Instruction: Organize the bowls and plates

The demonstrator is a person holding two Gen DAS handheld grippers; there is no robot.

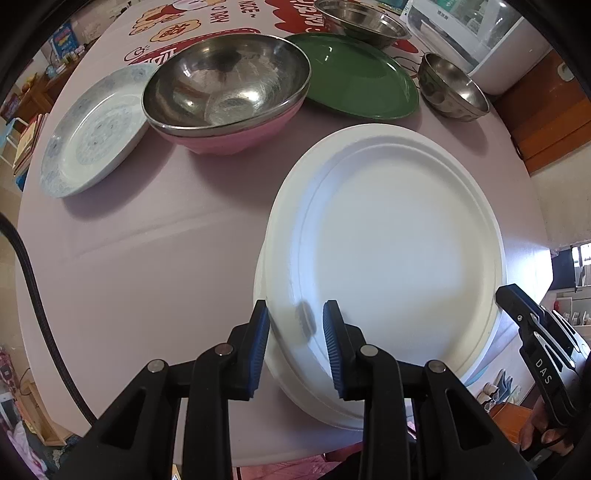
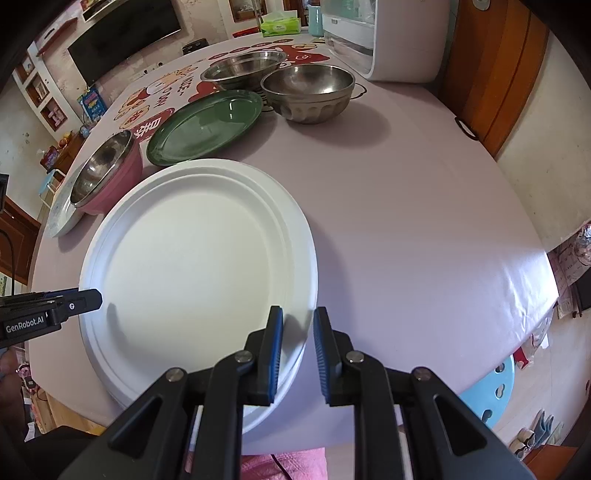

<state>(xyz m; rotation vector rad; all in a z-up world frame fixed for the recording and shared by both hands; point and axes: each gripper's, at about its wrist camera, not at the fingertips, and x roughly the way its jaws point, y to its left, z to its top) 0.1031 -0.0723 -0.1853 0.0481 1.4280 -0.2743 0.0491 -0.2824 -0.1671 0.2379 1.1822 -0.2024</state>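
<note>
Left wrist view: at far left a round, pale blue-patterned ceramic plate is seen lying flat on the smooth lilac tablecloth. Just right of it a shiny round steel bowl is nested in a matte pink bowl. Farther right, a glossy green oval plate, a shallow steel basin and a small ribbed steel bowl are set along the far side. Near the table's front edge, a stack of matte white moulded-pulp round plates with ridged rims is gripped on both sides. The stack's left rim is clamped between the ribbed blue pads of the left gripper; its right rim is clamped by the right gripper, seen in the right wrist view.
</note>
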